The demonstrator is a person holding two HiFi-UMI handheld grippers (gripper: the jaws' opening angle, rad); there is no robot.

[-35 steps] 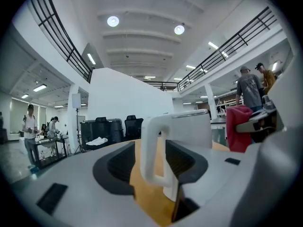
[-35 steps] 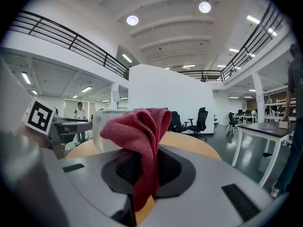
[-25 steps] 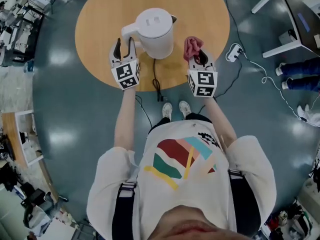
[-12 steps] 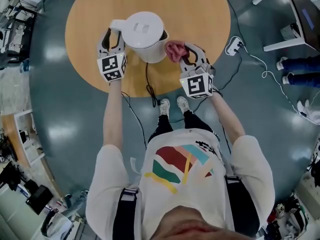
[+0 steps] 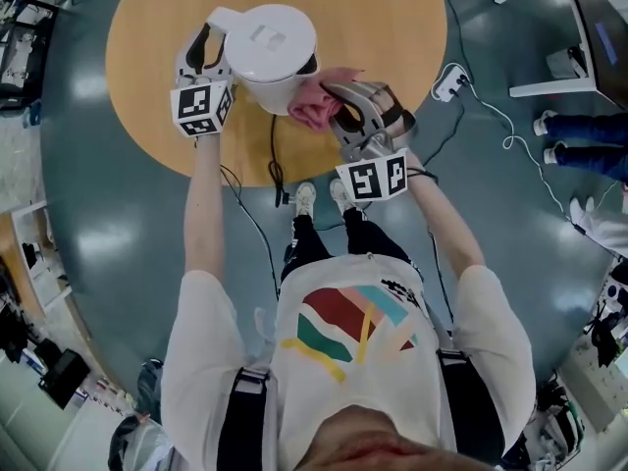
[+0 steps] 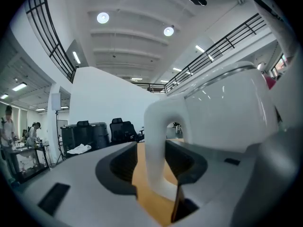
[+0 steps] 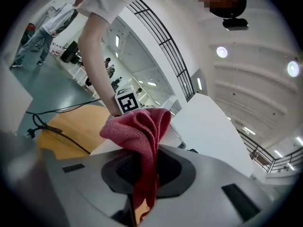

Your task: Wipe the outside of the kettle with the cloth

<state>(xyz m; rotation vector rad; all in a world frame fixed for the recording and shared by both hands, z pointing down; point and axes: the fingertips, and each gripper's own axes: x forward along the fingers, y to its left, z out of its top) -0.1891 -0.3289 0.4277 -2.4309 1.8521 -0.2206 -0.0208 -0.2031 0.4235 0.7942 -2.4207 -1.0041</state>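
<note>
While the right claw (image 5: 340,109) holds the red cloth (image 5: 314,106) at the near side of the white kettle (image 5: 275,47), just under the spout, the stroke will go best if the bunched cloth leads and the hard tips are kept off the plastic. A firm, even press, swept round the curve of the wall and not dabbed at one spot, should cover the outside. The part low down by the black cord (image 5: 275,155) wants care, so that the cord is not dragged. The kettle stands on the round wooden table (image 5: 392,27), and I judge it light enough to slide or tip under a sideways push, so the other hand has to brace it against the wipe.

That bracing falls to the left claw (image 5: 208,49). Its jaws stand about half spread, one on each side of the kettle's handle (image 6: 158,141), and they seem to press on it, which I take for a grip. The right claw lies rolled onto its side, its jaws pinched together on a fold of the cloth, with the loose bulk bunched out ahead of the tips. From above, the cloth looks to be touching the kettle's wall, though the lid overhangs the spot and I cannot be sure how hard it bears.
</note>
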